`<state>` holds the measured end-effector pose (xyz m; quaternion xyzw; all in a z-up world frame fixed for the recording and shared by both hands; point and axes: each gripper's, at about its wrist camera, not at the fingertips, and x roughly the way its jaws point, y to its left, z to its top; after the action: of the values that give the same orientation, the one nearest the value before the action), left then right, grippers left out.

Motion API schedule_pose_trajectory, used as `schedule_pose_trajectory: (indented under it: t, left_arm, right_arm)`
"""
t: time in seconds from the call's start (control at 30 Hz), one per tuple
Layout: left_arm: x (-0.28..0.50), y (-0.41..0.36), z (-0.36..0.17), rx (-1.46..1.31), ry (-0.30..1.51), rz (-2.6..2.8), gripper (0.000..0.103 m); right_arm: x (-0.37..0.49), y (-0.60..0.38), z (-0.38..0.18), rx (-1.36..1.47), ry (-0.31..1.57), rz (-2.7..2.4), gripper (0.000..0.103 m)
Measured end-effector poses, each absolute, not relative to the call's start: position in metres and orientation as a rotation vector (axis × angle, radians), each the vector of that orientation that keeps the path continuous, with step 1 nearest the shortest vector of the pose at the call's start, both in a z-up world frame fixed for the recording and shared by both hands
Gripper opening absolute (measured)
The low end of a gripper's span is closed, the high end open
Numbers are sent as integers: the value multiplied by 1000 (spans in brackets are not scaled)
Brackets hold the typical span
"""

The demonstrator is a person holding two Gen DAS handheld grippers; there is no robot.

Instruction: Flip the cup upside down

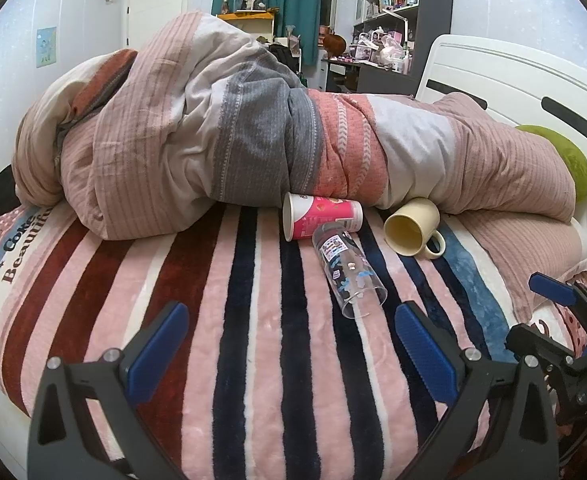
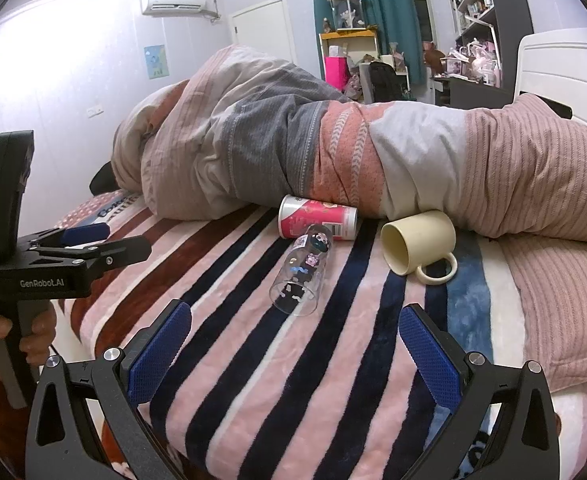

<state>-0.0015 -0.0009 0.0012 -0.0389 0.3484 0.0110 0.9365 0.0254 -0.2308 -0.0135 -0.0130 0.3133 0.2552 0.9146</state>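
Note:
Three cups lie on their sides on the striped blanket [image 1: 253,320]. A clear glass with cartoon stickers [image 1: 347,276] [image 2: 303,276] lies nearest, its mouth toward me. A pink and white paper cup [image 1: 319,216] [image 2: 315,220] lies behind it against the duvet. A cream mug with a handle [image 1: 413,226] [image 2: 419,242] lies to the right. My left gripper [image 1: 289,356] is open and empty, short of the glass. My right gripper [image 2: 293,356] is open and empty, also short of the glass. The left gripper shows at the left of the right wrist view [image 2: 89,240], the right one at the lower right of the left wrist view [image 1: 565,304].
A bunched pink, grey and white duvet [image 1: 213,132] [image 2: 333,148] lies across the bed behind the cups. A white headboard [image 1: 513,76] and a green plush [image 1: 569,160] are at the right. Shelves and a desk stand beyond the bed.

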Motion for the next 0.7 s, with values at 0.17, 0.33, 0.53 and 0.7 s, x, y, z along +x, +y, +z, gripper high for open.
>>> schedule_pose_trajectory:
  t: [0.17, 0.33, 0.53, 0.7]
  left_arm:
    - [-2, -1, 1, -79, 712, 21, 103]
    - [-1, -4, 2, -81, 712, 19, 103]
    - [-2, -6, 3, -80, 712, 18, 103]
    - [-1, -6, 3, -80, 713, 19, 103]
  right_arm:
    - [25, -231, -13, -30, 644, 528, 103]
    - [23, -231, -12, -30, 647, 530, 103]
    - [23, -230, -12, -31, 646, 528, 103]
    - [23, -231, -12, -32, 647, 527, 103]
